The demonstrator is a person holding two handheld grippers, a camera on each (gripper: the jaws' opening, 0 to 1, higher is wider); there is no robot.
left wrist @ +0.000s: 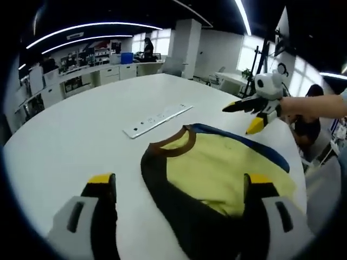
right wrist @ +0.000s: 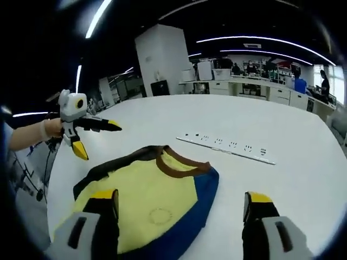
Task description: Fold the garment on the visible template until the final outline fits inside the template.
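A yellow garment [left wrist: 217, 170] [right wrist: 143, 197] with a brown collar, one dark side and one blue side lies flat on the white table [left wrist: 81, 130] [right wrist: 293, 124]. In the left gripper view, my left gripper [left wrist: 180, 181] stands open just before the garment's near edge, with nothing between its jaws. My right gripper [left wrist: 242, 117] hovers open above the garment's far right corner, held by a hand. In the right gripper view, my right gripper [right wrist: 181, 197] is open over the garment's blue edge. There my left gripper [right wrist: 99, 139] hangs open and apart from the cloth.
A long white power strip [left wrist: 157, 120] [right wrist: 230, 147] lies on the table just beyond the collar. A person [left wrist: 312, 127] sits past the table's right edge. Counters and shelves [left wrist: 87, 76] [right wrist: 255, 89] line the far wall. The table's far half is bare.
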